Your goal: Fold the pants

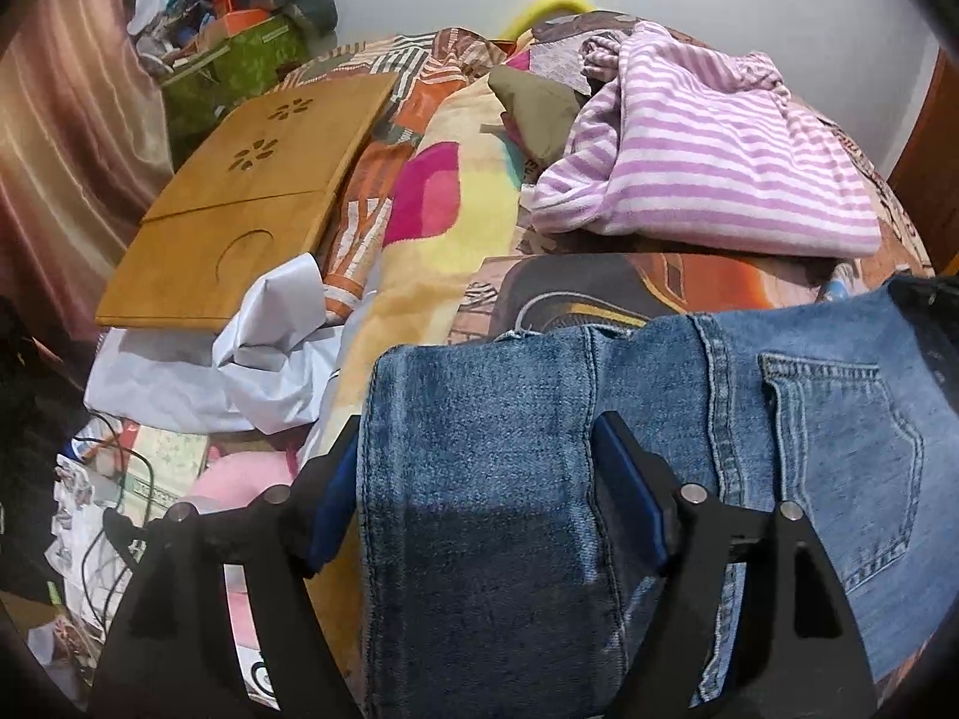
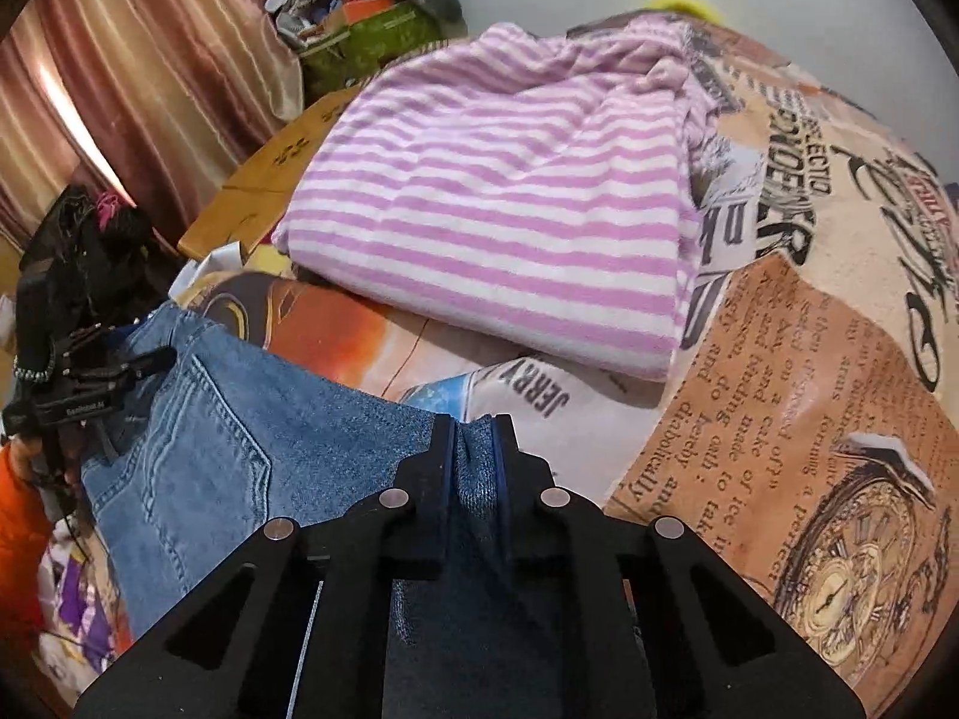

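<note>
Blue jeans (image 1: 839,449) lie folded on the bed, back pocket up. In the left wrist view my left gripper (image 1: 479,425) stands open, pointing steeply down, with the darker folded leg (image 1: 479,539) filling the gap between its fingers. My right gripper (image 2: 473,437) is shut on a pinched ridge of denim at the edge of the jeans (image 2: 240,467). The right wrist view also shows the left gripper (image 2: 129,359) at the jeans' far left end, held by a hand in an orange sleeve (image 2: 18,515).
A folded pink-and-white striped garment (image 2: 479,210) lies just beyond the jeans on the printed bedspread (image 2: 809,359). A wooden lap tray (image 1: 252,198) and crumpled white cloth (image 1: 258,359) sit at the left. Curtains (image 1: 60,150) and a pile of clutter (image 1: 240,18) stand behind.
</note>
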Demonstrator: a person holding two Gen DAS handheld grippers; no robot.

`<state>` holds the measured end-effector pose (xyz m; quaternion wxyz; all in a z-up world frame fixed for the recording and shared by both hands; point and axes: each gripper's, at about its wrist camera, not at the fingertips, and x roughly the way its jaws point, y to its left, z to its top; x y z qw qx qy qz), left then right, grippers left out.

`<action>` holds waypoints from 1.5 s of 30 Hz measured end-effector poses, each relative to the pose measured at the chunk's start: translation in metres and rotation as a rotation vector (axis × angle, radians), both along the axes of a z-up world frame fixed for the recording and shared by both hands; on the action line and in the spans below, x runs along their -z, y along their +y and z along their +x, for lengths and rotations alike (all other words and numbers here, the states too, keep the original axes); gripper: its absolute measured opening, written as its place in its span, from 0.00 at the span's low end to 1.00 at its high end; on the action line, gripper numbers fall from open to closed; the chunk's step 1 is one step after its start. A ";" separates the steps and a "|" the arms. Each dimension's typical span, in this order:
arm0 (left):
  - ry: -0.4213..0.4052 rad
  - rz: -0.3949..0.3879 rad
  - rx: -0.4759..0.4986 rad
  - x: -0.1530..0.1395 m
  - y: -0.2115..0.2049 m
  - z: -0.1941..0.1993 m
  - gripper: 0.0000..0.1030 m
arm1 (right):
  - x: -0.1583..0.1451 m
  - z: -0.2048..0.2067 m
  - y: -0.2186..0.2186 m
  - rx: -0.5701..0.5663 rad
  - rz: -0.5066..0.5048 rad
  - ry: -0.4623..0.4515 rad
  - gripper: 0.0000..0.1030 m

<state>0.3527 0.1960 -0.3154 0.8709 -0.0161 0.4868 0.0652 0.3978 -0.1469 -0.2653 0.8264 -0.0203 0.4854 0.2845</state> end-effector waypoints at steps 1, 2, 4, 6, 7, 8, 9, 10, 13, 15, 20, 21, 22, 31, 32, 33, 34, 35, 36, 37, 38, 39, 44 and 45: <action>0.001 0.001 -0.002 0.000 0.000 -0.001 0.74 | -0.004 -0.001 -0.003 0.022 -0.001 -0.018 0.06; 0.002 0.001 -0.005 0.000 0.001 -0.001 0.74 | -0.008 -0.001 -0.007 0.051 -0.011 -0.043 0.03; 0.008 0.002 -0.008 0.000 0.001 -0.003 0.74 | -0.018 0.001 -0.025 0.131 -0.038 -0.094 0.01; 0.015 0.008 -0.011 -0.002 0.000 -0.003 0.74 | -0.029 0.000 -0.048 0.183 -0.038 -0.108 0.01; 0.015 0.019 -0.008 -0.005 -0.001 -0.003 0.74 | -0.039 -0.007 -0.064 0.198 -0.040 -0.114 0.01; 0.016 0.037 -0.002 -0.008 -0.004 -0.004 0.72 | -0.045 -0.011 -0.073 0.214 -0.045 -0.126 0.01; 0.019 0.064 0.007 -0.014 -0.009 -0.005 0.70 | -0.054 -0.020 -0.086 0.236 -0.050 -0.143 0.02; 0.018 0.081 0.009 -0.019 -0.013 -0.006 0.68 | -0.062 -0.031 -0.102 0.255 -0.052 -0.157 0.02; -0.025 0.081 0.018 -0.046 -0.028 -0.013 0.68 | -0.083 -0.070 -0.152 0.344 -0.056 -0.207 0.14; -0.048 0.039 0.018 -0.064 -0.039 -0.015 0.68 | -0.088 -0.092 -0.181 0.408 -0.050 -0.224 0.36; -0.073 0.010 0.016 -0.093 -0.075 -0.013 0.68 | -0.085 -0.160 -0.280 0.656 -0.040 -0.234 0.39; -0.087 0.000 0.042 -0.099 -0.090 -0.012 0.68 | -0.084 -0.170 -0.291 0.689 -0.040 -0.230 0.39; -0.093 -0.008 0.062 -0.103 -0.101 -0.012 0.68 | -0.079 -0.187 -0.314 0.745 -0.048 -0.220 0.40; -0.179 0.030 0.315 -0.133 -0.257 -0.011 0.68 | -0.043 -0.288 -0.384 0.957 -0.081 -0.144 0.45; -0.178 0.019 0.342 -0.133 -0.272 -0.011 0.69 | -0.038 -0.296 -0.387 0.974 -0.068 -0.143 0.49; -0.171 0.002 0.384 -0.132 -0.295 -0.011 0.69 | -0.036 -0.301 -0.388 0.980 -0.062 -0.143 0.51; -0.164 -0.005 0.414 -0.130 -0.311 -0.012 0.69 | -0.032 -0.306 -0.387 0.985 -0.051 -0.142 0.51; -0.152 -0.010 0.456 -0.126 -0.332 -0.012 0.69 | -0.027 -0.308 -0.387 0.985 -0.033 -0.134 0.51; -0.141 -0.009 0.484 -0.121 -0.348 -0.014 0.69 | -0.024 -0.310 -0.389 0.984 -0.020 -0.127 0.51; -0.129 -0.008 0.510 -0.115 -0.362 -0.014 0.69 | -0.017 -0.309 -0.388 0.980 0.001 -0.113 0.51; -0.110 -0.005 0.540 -0.105 -0.380 -0.015 0.69 | -0.014 -0.312 -0.391 0.981 0.011 -0.107 0.51; -0.088 -0.005 0.562 -0.095 -0.391 -0.017 0.69 | -0.008 -0.312 -0.394 0.985 0.024 -0.096 0.51; 0.039 -0.013 0.630 -0.047 -0.438 -0.020 0.69 | 0.024 -0.304 -0.405 1.003 0.131 -0.033 0.51; 0.062 -0.015 0.636 -0.038 -0.444 -0.021 0.69 | 0.032 -0.298 -0.408 1.012 0.170 -0.011 0.51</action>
